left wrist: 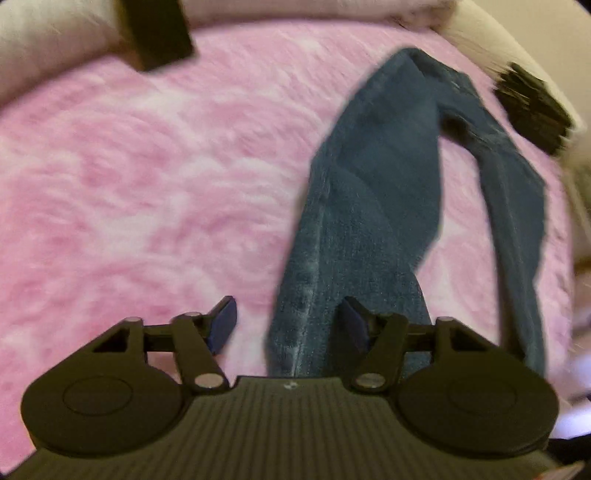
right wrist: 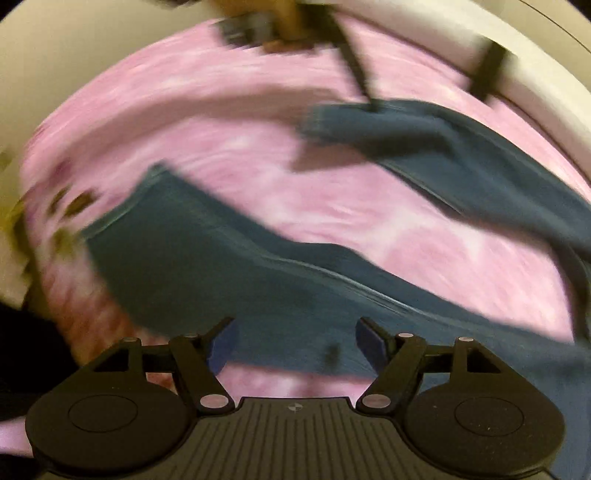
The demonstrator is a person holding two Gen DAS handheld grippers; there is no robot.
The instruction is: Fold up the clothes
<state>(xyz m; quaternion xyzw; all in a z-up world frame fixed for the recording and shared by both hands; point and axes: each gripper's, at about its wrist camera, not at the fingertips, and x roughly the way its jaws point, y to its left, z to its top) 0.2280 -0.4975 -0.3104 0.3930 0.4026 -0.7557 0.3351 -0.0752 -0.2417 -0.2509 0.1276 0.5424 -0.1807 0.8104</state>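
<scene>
Grippers (left wrist: 288, 325) (right wrist: 293, 345) agape; jeans (left wrist: 369, 206) (right wrist: 207, 258) motion-blurred, cropped.

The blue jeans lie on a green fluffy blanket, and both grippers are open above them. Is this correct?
Not quite: the blanket is pink, not green, as the left wrist view shows. The rest holds: the blue jeans lie on it, and the left gripper and right gripper are open above them.

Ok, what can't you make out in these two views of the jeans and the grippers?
- Jeans near end: left wrist view, hidden behind the left gripper body.
- Jeans seams and detail: right wrist view, motion blur.
- Dark blocks at the blanket edge: left wrist view, blurred and cut off by the frame.
- Whether the left gripper far off is clamping the jeans leg: right wrist view, blur.
- Right gripper: open, contact with denim unclear.
</scene>
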